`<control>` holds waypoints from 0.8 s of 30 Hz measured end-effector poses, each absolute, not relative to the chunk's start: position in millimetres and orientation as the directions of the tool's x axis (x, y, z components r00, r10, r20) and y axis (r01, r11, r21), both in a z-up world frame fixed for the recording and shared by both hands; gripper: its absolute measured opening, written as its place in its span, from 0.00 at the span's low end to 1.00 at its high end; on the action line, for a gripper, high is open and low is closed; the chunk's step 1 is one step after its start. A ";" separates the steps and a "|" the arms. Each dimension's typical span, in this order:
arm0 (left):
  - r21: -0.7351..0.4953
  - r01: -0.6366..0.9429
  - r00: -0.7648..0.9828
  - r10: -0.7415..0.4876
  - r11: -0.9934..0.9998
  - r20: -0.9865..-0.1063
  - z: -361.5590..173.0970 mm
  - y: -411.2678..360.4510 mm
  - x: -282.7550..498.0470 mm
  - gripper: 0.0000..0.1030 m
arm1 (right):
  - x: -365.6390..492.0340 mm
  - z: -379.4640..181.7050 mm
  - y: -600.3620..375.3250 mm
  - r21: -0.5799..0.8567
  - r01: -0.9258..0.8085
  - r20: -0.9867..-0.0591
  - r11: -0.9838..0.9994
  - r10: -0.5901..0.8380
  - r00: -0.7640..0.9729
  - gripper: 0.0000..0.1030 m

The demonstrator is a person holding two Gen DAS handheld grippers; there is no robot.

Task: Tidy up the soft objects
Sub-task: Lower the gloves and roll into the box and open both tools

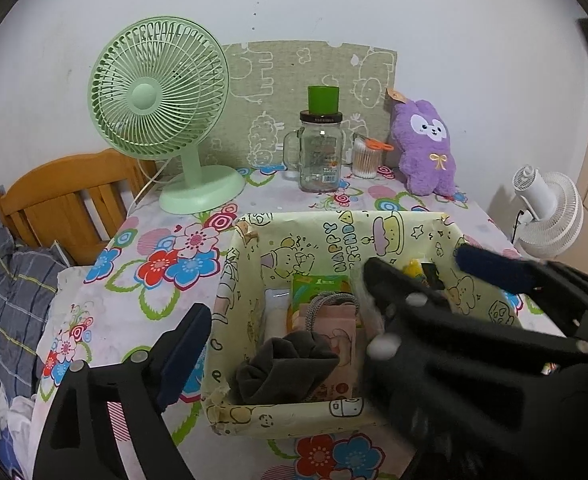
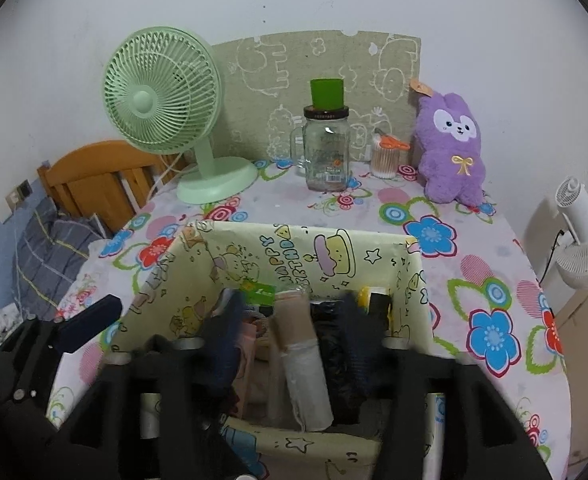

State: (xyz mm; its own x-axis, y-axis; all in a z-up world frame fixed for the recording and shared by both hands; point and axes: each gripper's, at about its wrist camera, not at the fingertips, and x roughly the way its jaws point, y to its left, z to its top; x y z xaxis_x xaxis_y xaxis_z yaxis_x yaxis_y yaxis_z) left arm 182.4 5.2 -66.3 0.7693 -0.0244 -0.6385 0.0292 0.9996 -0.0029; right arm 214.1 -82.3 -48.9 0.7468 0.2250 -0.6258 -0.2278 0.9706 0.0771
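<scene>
A yellow cartoon-print storage box (image 1: 333, 236) (image 2: 294, 248) stands on the flowered table. Inside lie a dark grey cloth bundle (image 1: 286, 368), a pink packet (image 1: 333, 320), a green packet (image 1: 321, 286) and a beige-white roll (image 2: 301, 364). A purple plush rabbit (image 1: 425, 144) (image 2: 451, 148) sits at the table's back right. My left gripper (image 1: 333, 312) is open, its fingers spread either side of the box. My right gripper (image 2: 294, 332) is open inside the box, its fingers either side of the roll without touching it; it crosses the left wrist view (image 1: 433, 312).
A green desk fan (image 1: 162, 108) stands at back left. A glass jar with a green cup on top (image 1: 319, 152) and a cotton-swab holder (image 1: 365, 158) stand at the back. A white fan (image 1: 549, 216) is off the table's right; a wooden bed frame (image 1: 66, 196) is left.
</scene>
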 end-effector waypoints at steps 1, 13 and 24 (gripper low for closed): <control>-0.009 0.032 0.771 -0.031 0.999 -0.636 -65.0 5.1 181.6 0.90 | 212.2 -47.5 -83.2 0.075 -0.227 -0.619 0.971 0.224 0.752 0.75; -0.020 0.057 0.792 -0.057 0.998 -0.607 -51.5 -7.2 164.9 0.94 | 192.5 -34.8 -96.7 0.074 -0.191 -0.609 0.979 0.196 0.768 0.82; 0.003 0.030 0.808 -0.023 1.000 -0.589 -35.8 -13.3 142.9 0.94 | 159.0 -15.6 -109.6 0.071 -0.176 -0.567 0.982 0.185 0.803 0.88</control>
